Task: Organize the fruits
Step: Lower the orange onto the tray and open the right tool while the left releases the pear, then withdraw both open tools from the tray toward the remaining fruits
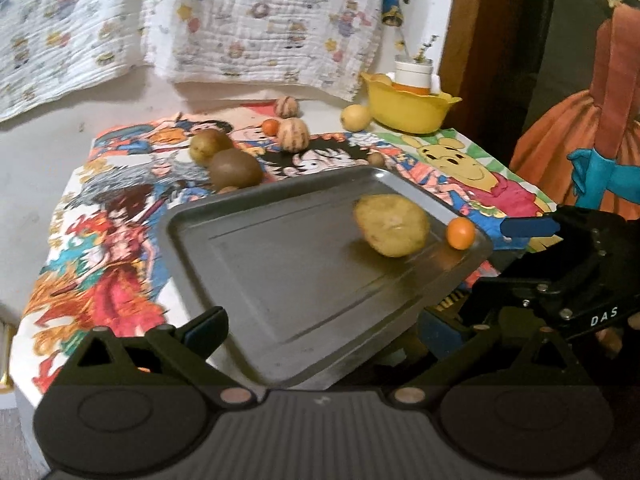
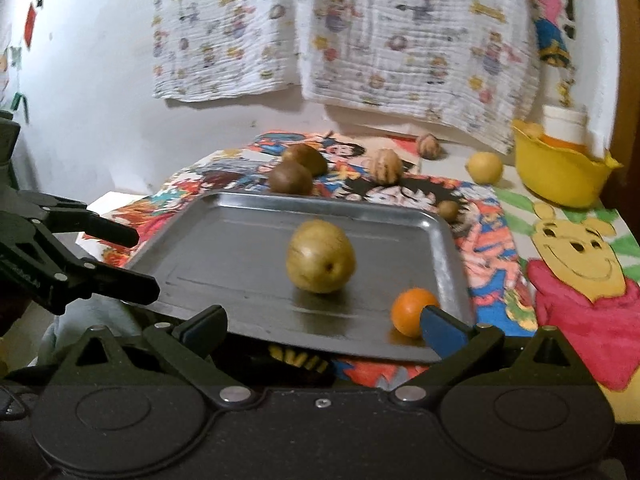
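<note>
You see a dull grey metal tray (image 2: pixel 248 240) with a smooth, faintly reflective floor, a printed paper-like cover (image 2: pixel 580 264) on the worktop, a glossy yellow plastic bowl (image 2: pixel 560 176), and crinkled white cloth (image 2: pixel 400 40) hanging behind.

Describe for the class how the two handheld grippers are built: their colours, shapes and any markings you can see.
Both are black plastic. The left gripper and right gripper each have a ribbed base, two round discs, silver rivets and triangular linkage arms. The fingers carry blue pads. Seen from the left wrist view, the right gripper's body bears white letters "DAS". No cables or sleeves are visible.
</note>
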Action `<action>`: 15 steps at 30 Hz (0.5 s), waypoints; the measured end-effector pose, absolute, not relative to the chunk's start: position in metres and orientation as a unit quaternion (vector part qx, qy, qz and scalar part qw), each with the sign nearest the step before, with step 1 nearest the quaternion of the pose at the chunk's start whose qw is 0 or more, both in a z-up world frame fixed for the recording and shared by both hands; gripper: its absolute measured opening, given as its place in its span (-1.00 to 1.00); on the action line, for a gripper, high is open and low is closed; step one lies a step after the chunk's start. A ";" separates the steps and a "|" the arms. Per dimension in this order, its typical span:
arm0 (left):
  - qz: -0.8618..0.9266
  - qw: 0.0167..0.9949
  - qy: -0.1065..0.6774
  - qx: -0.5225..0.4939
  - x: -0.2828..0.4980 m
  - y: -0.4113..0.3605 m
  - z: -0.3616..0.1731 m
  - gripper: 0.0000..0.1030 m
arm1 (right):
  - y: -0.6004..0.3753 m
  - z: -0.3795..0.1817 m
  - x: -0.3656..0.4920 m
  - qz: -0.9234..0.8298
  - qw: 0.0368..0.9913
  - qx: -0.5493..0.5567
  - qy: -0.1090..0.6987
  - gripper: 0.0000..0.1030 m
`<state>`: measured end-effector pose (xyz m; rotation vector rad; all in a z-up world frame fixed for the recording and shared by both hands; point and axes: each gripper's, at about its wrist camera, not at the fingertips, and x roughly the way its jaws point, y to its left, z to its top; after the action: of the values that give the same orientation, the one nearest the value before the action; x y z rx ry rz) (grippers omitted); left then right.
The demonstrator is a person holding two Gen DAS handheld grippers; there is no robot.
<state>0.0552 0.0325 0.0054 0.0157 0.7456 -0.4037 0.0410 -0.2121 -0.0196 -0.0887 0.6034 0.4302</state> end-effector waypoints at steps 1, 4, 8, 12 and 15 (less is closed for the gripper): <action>-0.193 0.912 0.363 0.004 0.056 0.037 0.006 0.99 | -0.208 -0.018 0.042 0.215 0.930 -0.047 0.294 0.99; -0.183 0.913 0.364 -0.005 0.057 0.050 0.007 0.99 | -0.196 -0.012 0.044 0.225 0.929 -0.061 0.286 0.99; -0.168 0.917 0.361 -0.018 0.063 0.066 0.007 0.99 | -0.180 -0.006 0.051 0.238 0.929 -0.078 0.272 0.99; -0.156 0.919 0.359 -0.035 0.074 0.080 0.006 0.99 | -0.165 -0.002 0.065 0.252 0.926 -0.093 0.265 0.99; -0.150 0.921 0.357 -0.047 0.085 0.088 0.006 0.99 | -0.156 0.001 0.078 0.258 0.925 -0.101 0.260 0.99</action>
<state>0.0847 0.0878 0.0055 -0.0959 0.7339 -0.3075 0.0784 -0.1564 0.0009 -0.2064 0.5339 0.5283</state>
